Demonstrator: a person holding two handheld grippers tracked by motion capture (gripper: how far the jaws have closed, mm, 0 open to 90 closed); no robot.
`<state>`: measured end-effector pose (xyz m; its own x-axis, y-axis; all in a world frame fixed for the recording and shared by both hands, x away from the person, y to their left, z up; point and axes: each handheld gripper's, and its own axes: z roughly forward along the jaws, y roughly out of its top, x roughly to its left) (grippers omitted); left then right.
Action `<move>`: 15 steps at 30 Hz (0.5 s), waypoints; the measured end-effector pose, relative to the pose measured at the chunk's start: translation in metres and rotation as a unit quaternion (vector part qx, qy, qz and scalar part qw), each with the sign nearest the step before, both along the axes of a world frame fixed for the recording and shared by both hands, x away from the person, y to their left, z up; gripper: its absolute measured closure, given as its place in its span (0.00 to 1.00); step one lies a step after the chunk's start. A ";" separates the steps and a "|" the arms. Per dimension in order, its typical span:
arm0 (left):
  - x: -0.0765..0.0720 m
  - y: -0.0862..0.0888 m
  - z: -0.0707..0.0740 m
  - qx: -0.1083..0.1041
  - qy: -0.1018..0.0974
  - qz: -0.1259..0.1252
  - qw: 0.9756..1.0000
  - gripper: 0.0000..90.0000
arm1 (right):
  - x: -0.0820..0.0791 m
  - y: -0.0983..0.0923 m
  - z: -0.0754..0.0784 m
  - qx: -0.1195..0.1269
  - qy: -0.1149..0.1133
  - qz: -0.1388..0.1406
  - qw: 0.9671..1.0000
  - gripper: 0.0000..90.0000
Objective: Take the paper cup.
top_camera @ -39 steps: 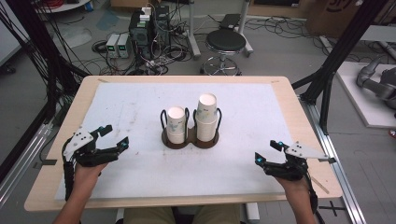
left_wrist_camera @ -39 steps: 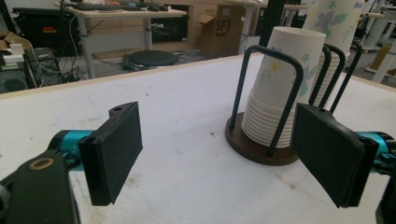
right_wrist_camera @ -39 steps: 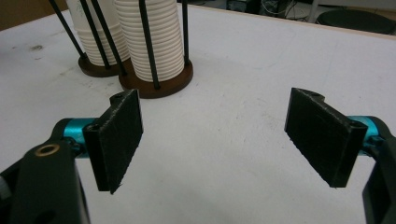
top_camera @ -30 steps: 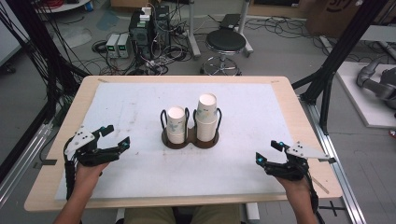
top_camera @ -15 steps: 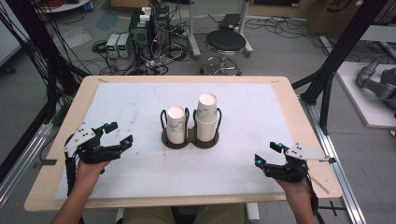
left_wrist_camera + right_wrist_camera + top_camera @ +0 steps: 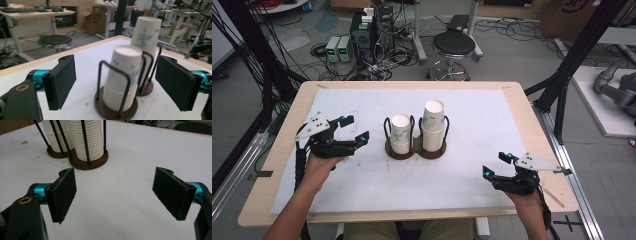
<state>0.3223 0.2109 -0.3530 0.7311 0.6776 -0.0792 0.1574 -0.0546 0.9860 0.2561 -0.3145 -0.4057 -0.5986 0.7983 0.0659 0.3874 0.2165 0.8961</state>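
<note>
Both cup stacks sat untouched in the holder. The left gripper was wide open near them; the right gripper waited wide open, far off

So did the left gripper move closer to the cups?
Yes. In the high view the left gripper has slid forward and right, toward the cup holder, which stayed put. It is open, not touching the cups.

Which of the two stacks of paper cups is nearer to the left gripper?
The shorter stack, on the left side of the holder. It faces the open left gripper; the taller stack stands beyond it.
</note>
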 end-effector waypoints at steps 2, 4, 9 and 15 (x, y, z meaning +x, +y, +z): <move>0.006 -0.008 0.006 0.005 -0.003 -0.008 1.000 0.19 | 0.000 0.000 0.000 0.001 0.001 0.001 1.000 0.22; 0.008 -0.011 0.008 0.010 -0.004 -0.011 1.000 0.19 | 0.000 0.001 0.000 0.001 0.001 0.001 1.000 0.22; 0.024 -0.031 0.017 0.024 0.004 -0.033 0.999 0.19 | -0.001 0.000 0.000 0.001 0.000 0.002 1.000 0.22; 0.037 -0.053 0.019 0.044 0.017 -0.055 0.997 0.19 | -0.001 -0.001 0.000 0.001 0.002 0.003 1.000 0.22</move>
<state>0.3597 0.1577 -0.3342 0.7993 0.5990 -0.0483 0.1784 -0.1598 0.9709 0.2554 -0.3153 -0.4054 -0.6024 0.7952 0.0698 0.3895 0.2165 0.8952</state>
